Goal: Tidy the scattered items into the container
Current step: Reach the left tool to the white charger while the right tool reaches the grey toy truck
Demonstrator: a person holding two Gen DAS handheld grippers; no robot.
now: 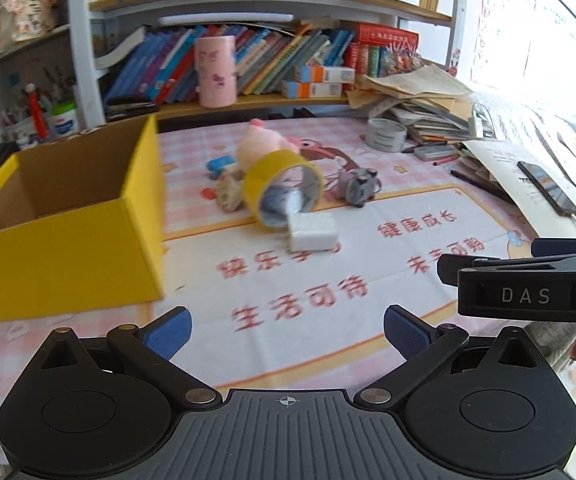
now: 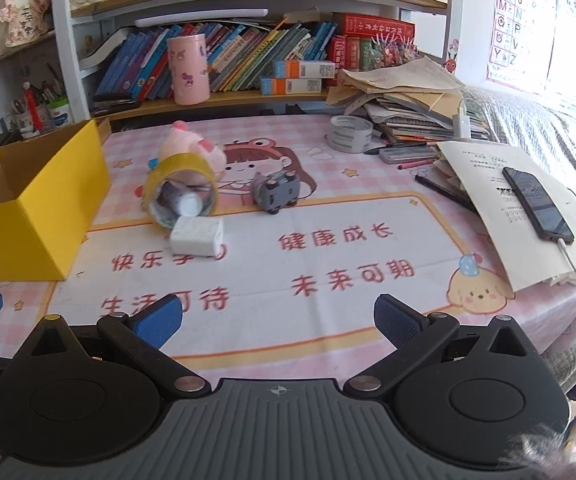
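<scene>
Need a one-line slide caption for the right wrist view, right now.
Open right tool above the pink printed tablecloth, facing the white rectangular block, yellow tape roll, grey toy car and yellow cardboard box.

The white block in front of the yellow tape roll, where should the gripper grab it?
Probably grip the white block across its two short ends, coming from above. It lies flat, its top is clear, and the yellow tape roll crowds its far side.

A white bookshelf (image 2: pixel 224 60) packed with books stood behind the table (image 2: pixel 368 208) with its pink cloth; daylight glared through a window (image 1: pixel 568 40) at right.
</scene>
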